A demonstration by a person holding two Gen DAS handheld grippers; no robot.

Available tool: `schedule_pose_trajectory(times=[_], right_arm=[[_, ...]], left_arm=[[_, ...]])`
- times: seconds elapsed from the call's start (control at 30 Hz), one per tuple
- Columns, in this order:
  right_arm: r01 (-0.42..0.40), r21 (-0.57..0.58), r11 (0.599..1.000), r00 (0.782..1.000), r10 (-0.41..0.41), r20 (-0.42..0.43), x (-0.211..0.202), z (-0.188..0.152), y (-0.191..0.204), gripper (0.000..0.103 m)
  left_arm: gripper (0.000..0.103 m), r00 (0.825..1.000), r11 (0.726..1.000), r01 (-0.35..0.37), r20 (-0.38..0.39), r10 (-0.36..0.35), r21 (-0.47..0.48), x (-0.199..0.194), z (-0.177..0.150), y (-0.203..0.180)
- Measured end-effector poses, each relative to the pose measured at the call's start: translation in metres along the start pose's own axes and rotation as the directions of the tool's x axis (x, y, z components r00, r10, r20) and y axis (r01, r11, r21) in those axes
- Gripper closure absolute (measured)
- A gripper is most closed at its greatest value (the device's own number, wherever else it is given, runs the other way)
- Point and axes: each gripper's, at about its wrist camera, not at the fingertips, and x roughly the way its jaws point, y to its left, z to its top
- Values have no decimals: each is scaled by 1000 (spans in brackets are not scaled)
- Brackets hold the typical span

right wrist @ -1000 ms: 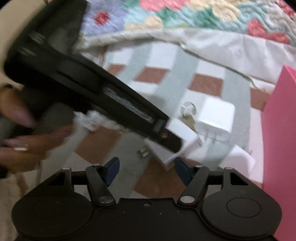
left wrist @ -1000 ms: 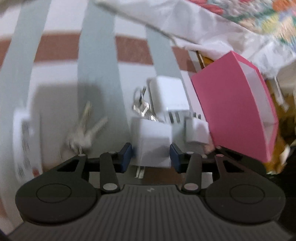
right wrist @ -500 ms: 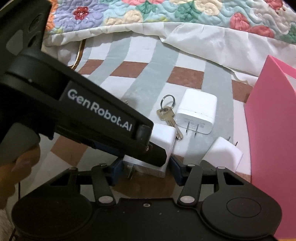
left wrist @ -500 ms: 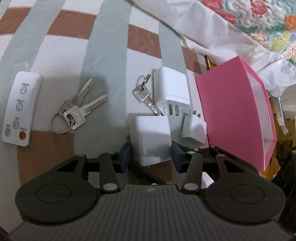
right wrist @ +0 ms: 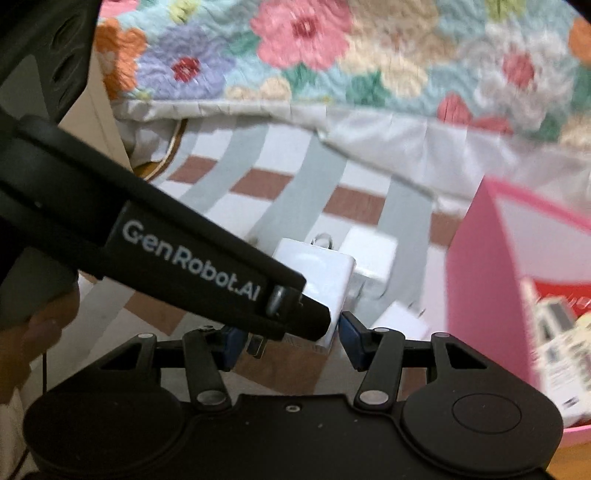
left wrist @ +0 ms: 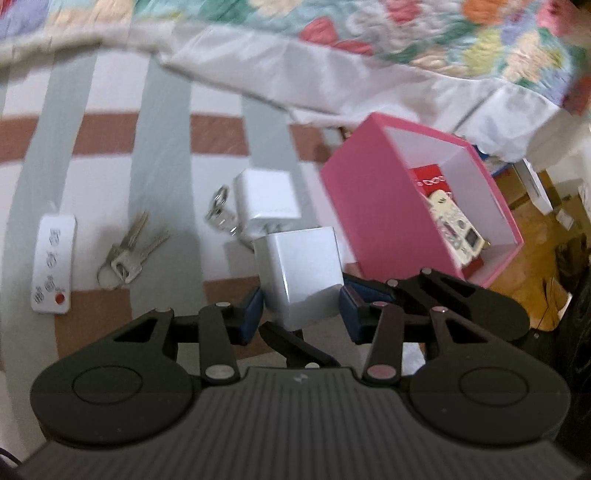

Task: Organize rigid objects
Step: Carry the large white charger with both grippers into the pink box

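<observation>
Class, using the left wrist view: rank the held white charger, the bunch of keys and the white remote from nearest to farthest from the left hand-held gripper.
1. White charger, between the left hand-held gripper fingers.
2. Bunch of keys, to the left.
3. White remote, far left.

Bedding and floor clutter around the work area

A striped sheet (left wrist: 110, 155) in grey, white and brown covers the bed; a floral quilt (left wrist: 406, 33) with a pale border lies bunched along its far edge, also filling the top of the right wrist view (right wrist: 332, 55). Past the bed's right edge, a wooden floor (left wrist: 532, 236) carries blurred boxes and papers.
</observation>
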Motion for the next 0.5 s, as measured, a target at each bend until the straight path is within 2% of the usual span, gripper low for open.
schedule_pose_trajectory(times=[0.13,0.2,0.3,0.5], right_arm=[[66,-77,995,997,-63,40,-22,2,-2,44],[76,-67,995,996,-73,53,-32,4,-12,44],[74,3,997,994,-74,74,-49,8,-35,44],[74,180,981,988,-96,117,-76,15,-84,44]], left_arm=[[59,1000,999,26,14,-27,32,-11,9,-20],[60,999,998,51,16,-52,43,-14,15,-30],[61,997,994,78,13,-79,74,-16,28,-50],[61,995,972,97,-17,-96,212,-9,65,-110]])
